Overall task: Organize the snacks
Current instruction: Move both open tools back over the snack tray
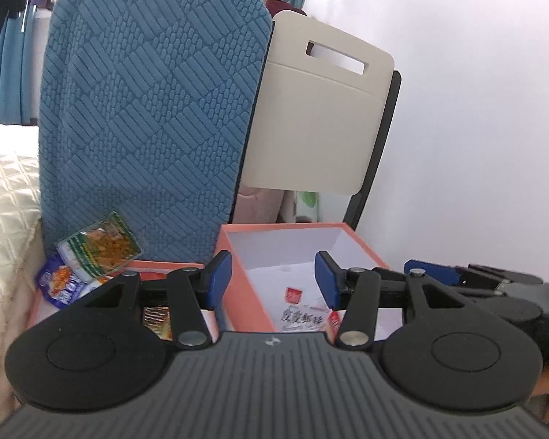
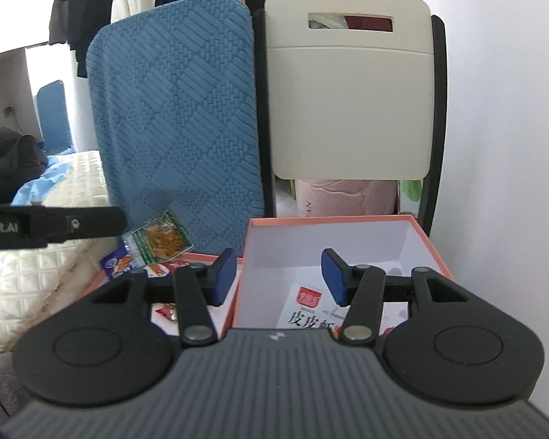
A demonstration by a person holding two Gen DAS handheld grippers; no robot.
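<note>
Orange box [image 2: 435, 252] already holds one white packet [image 1: 298, 314] while loose snacks [image 1: 102, 248] lie beside it, and with both my left gripper [image 1: 271, 280] and right gripper [image 2: 278, 276] half-open and empty, I could clip its wall reaching across.

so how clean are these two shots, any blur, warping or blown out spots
Left wrist view: fisheye bends the blue cushion, the white wall is washed out, and the snack packets look soft. Right wrist view: dark corner vignetting, the orange box edges bow, print on the white packet is readable, and the bedding at left is bright.
</note>
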